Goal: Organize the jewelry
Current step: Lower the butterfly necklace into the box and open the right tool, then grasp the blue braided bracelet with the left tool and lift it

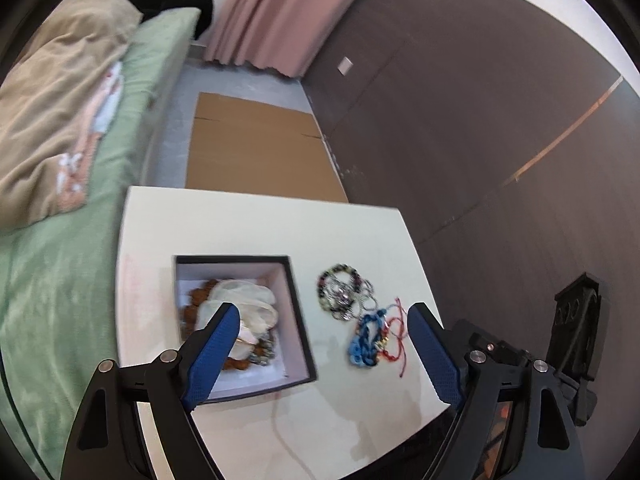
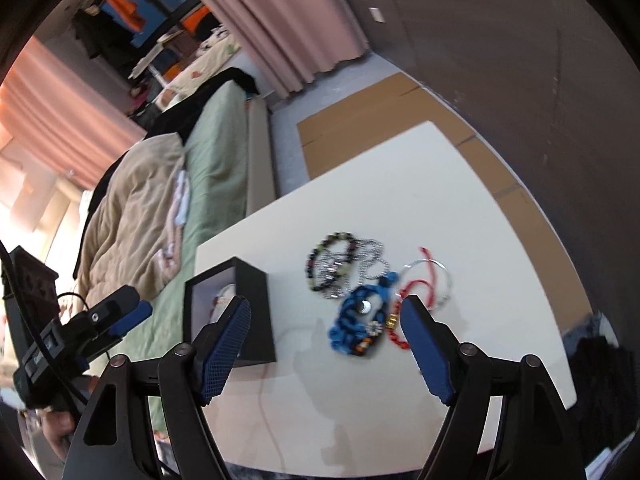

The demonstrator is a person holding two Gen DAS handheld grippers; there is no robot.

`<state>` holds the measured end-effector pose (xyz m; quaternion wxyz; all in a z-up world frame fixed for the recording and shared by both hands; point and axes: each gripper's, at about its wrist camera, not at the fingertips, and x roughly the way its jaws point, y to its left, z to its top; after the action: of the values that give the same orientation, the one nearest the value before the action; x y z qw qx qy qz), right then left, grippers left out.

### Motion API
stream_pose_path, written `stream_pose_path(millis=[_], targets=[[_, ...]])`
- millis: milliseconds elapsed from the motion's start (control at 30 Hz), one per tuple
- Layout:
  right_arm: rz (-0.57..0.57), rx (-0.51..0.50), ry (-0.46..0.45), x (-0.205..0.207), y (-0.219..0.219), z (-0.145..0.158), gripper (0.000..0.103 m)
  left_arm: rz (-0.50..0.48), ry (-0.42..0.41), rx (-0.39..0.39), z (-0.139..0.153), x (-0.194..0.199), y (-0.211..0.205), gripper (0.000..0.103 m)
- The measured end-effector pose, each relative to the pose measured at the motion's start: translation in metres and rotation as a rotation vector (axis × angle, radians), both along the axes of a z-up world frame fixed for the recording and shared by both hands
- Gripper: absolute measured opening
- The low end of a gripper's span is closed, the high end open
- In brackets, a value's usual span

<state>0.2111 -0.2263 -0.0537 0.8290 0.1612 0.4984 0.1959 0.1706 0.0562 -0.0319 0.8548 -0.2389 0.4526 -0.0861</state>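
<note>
A black open box (image 1: pixel 298 312) with a white lining stands on the white table (image 1: pixel 260 224); it holds brown beads and pale pouches (image 1: pixel 240 300). To its right lies a pile of jewelry: a dark beaded bracelet with silver chains (image 1: pixel 342 290), a blue braided bracelet (image 1: pixel 366 336) and a red cord (image 1: pixel 394 334). My left gripper (image 1: pixel 322 354) is open and empty above the table between box and pile. In the right wrist view the box (image 2: pixel 250 300), the blue bracelet (image 2: pixel 358 320), the beaded bracelet (image 2: pixel 332 266) and the red cord (image 2: pixel 424 280) show. My right gripper (image 2: pixel 326 344) is open and empty just before the blue bracelet.
A bed with a green sheet (image 1: pixel 60 280) and a tan blanket (image 1: pixel 52 120) lies left of the table. Flat cardboard (image 1: pixel 256 148) covers the floor beyond it. A dark wall (image 1: pixel 480 120) runs on the right, pink curtains (image 1: pixel 280 12) behind. The left gripper (image 2: pixel 80 332) shows at the right wrist view's left edge.
</note>
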Motion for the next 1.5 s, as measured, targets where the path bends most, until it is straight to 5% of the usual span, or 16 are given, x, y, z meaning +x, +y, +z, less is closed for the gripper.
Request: stream_pose_path(millis=[367,467,1233,1367,1500], targets=[[-0.143,0.019,0.092,0.008,-0.046,-0.026,0.074,-0.125,0.103,0.051,-0.027,0.024,-0.059,0.060],[-0.167,0.026,0.109,0.010,-0.055,-0.031,0.068,-0.148,0.122,0.060,-0.033,0.030,-0.074,0.058],[-0.221,0.013,0.137,0.022,-0.076,-0.042,0.066,-0.223,0.293,0.243,-0.102,0.066,-0.136,0.042],[-0.203,-0.006,0.147,0.023,-0.070,-0.045,0.066,-0.232,0.315,0.230,-0.112,0.068,-0.138,0.019],[-0.171,-0.028,0.155,0.023,-0.060,-0.048,0.066,-0.236,0.297,0.211,-0.106,0.063,-0.132,0.013]])
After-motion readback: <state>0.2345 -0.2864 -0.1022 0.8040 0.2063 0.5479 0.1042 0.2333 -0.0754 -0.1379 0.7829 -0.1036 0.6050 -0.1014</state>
